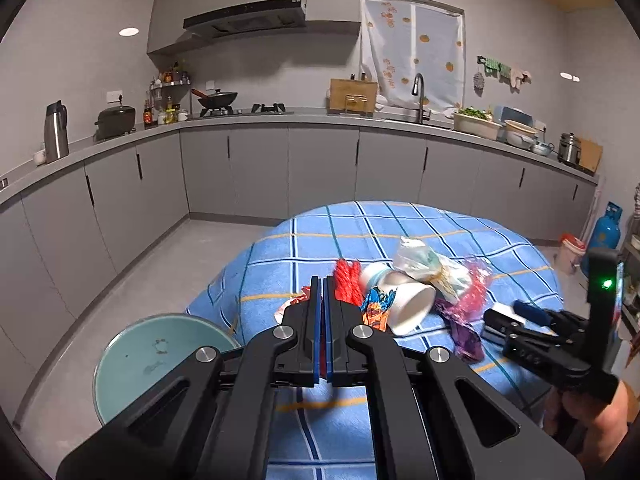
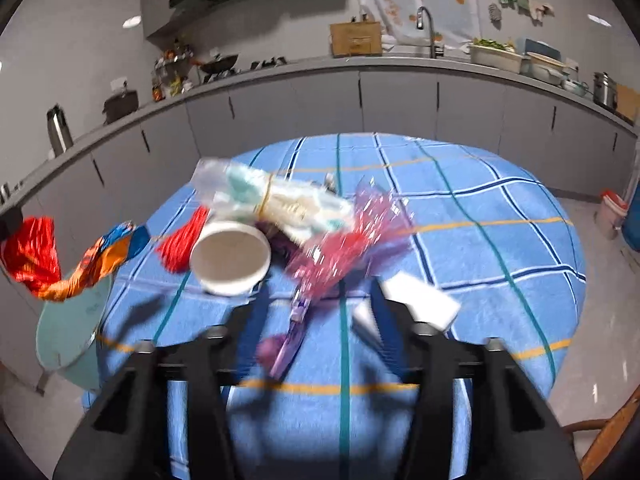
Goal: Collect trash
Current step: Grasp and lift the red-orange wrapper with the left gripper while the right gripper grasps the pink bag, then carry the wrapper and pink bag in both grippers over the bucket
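A pile of trash lies on the round table with the blue checked cloth (image 1: 500,248): a white paper cup (image 1: 408,304) on its side, red string (image 1: 347,282), a clear plastic bag (image 1: 428,266), a pink and purple wrapper (image 1: 464,312). My left gripper (image 1: 322,284) is shut on an orange-blue-red foil wrapper; in the right wrist view that wrapper (image 2: 72,264) hangs over the teal bin (image 2: 68,328). My right gripper (image 2: 316,292) is open, its fingers either side of the purple wrapper (image 2: 296,320), with a white paper piece (image 2: 420,300) by its right finger.
The teal bin (image 1: 160,360) stands at the table's left edge, below my left gripper. Grey kitchen counters (image 1: 280,120) run along the walls behind. A blue gas cylinder (image 1: 608,232) and a white bucket (image 1: 570,252) stand at the far right.
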{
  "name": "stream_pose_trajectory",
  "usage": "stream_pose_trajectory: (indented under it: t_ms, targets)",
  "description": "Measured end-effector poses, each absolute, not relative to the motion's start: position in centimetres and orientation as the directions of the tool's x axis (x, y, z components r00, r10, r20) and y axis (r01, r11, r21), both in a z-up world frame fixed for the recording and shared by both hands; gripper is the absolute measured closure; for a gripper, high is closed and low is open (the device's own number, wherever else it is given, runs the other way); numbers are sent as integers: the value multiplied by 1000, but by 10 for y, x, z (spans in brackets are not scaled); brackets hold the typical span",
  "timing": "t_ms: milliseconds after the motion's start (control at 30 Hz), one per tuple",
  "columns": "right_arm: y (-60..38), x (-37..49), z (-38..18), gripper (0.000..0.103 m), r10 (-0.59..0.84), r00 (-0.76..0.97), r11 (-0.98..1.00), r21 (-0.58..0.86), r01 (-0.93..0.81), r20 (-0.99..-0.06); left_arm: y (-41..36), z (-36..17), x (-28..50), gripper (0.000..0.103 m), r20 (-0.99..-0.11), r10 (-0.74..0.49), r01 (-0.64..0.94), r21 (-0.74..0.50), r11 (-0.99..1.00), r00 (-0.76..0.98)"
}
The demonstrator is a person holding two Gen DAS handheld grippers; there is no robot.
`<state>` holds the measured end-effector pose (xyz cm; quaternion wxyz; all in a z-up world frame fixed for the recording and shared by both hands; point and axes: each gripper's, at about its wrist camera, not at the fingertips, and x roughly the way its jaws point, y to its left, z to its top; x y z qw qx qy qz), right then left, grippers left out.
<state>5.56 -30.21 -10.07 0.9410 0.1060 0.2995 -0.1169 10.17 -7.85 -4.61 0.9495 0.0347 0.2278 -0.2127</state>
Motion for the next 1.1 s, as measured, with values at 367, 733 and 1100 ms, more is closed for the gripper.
stream_pose_trajectory:
  t_ms: [367,733,1100]
  targets:
    - [-308,91,-110,84,-173,755,953,85,290,-632,-79,-48,117,102,-444,-362,394,-22,919,820]
    - [-302,60,-77,93,-182,820,964,64,257,-542,-74,-32,104,102,-409,-374,399,-26,917,832]
    - [-267,48,-36,93,-113,886,986,57,155,-450,-56,-23,98,102,-391,-332,356,-12,934,858]
